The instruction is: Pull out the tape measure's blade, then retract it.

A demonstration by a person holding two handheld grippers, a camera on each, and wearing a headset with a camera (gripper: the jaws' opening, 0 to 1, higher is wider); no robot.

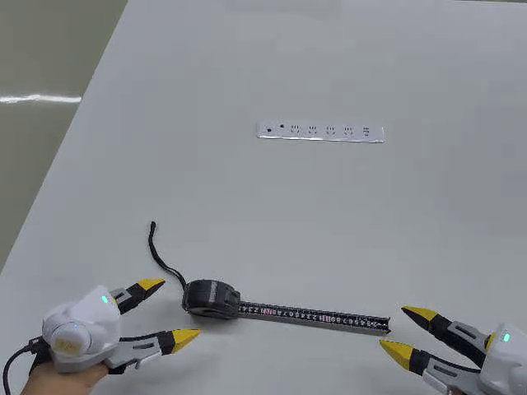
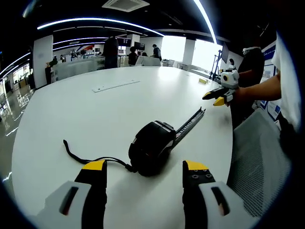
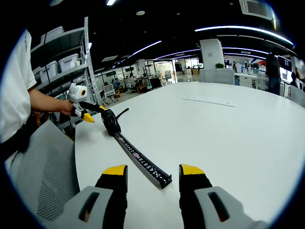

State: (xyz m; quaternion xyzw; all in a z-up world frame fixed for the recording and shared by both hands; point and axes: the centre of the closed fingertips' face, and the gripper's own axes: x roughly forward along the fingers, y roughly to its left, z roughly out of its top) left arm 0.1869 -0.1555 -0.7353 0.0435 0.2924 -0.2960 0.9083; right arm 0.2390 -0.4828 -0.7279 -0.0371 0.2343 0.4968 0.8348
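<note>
**Blade out, both my jaws empty**

The tape measure [image 1: 211,299] lies close to the desk's [image 1: 346,214] near edge, its blade [image 1: 313,317] drawn out along that edge toward the right. My left gripper [image 1: 174,309] sits low just beside it, jaws apart and pointing at it. My right gripper [image 1: 401,329] faces the blade's tip, jaws apart too, touching nothing. Whether a lock holds the blade I cannot tell. If it lets go while nothing pinches the tip, I judge the blade could whip back and skid the unheld tape measure.
</note>
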